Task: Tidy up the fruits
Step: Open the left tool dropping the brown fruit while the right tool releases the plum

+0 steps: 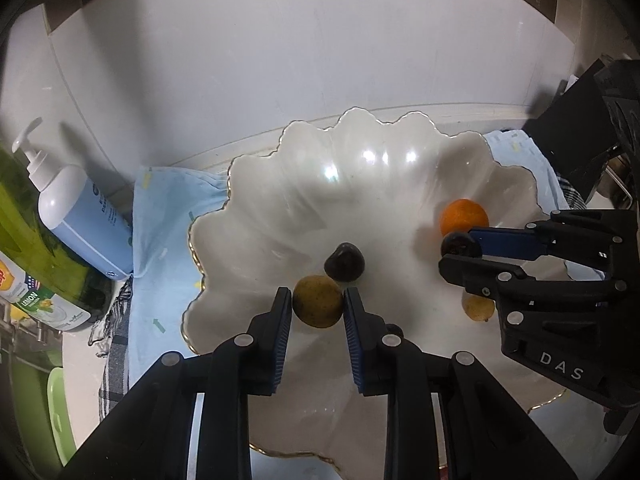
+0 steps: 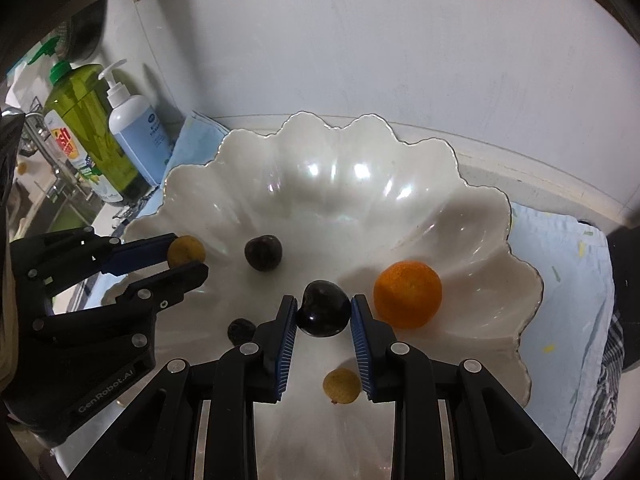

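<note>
Holding a small yellow-green fruit (image 1: 318,301) in your left gripper (image 1: 317,304), you've got the jaws narrowed to fruit width, blue pads at 9 and 3 o'clock of it, both touching as far as the left wrist cam shows. Same fruit shows in the right cam, pinched at the tips, over the left side of the bowl.

Your right gripper (image 2: 324,314) is closed down on a dark plum-like fruit (image 2: 323,309), pads on either side w/ contact on both.

Both grippers sit over the white scalloped bowl (image 1: 280,184), which rests on a light blue cloth (image 1: 160,216).

Loose in the bowl:
- Orange (image 2: 408,294), at 3 o'clock of the held dark fruit, just beside the right pad.
- Second dark fruit (image 2: 263,253), at 10 o'clock of the held one, apart from it. In the left cam it's touching or nearly touching the held yellow fruit at its 1 o'clock; can't tell which.
- Second small yellow fruit (image 2: 341,386), at 6 o'clock of the held dark one, between the right gripper's fingers, lower down.
- Small dark item (image 2: 241,330), at 9 o'clock near the right gripper's left finger; prob. another fruit, too shadowed to be sure.

At 10 o'clock of the bowl, by the wall, stand a blue pump bottle (image 2: 134,136) and a green dish soap bottle (image 2: 86,120), side by side.
</note>
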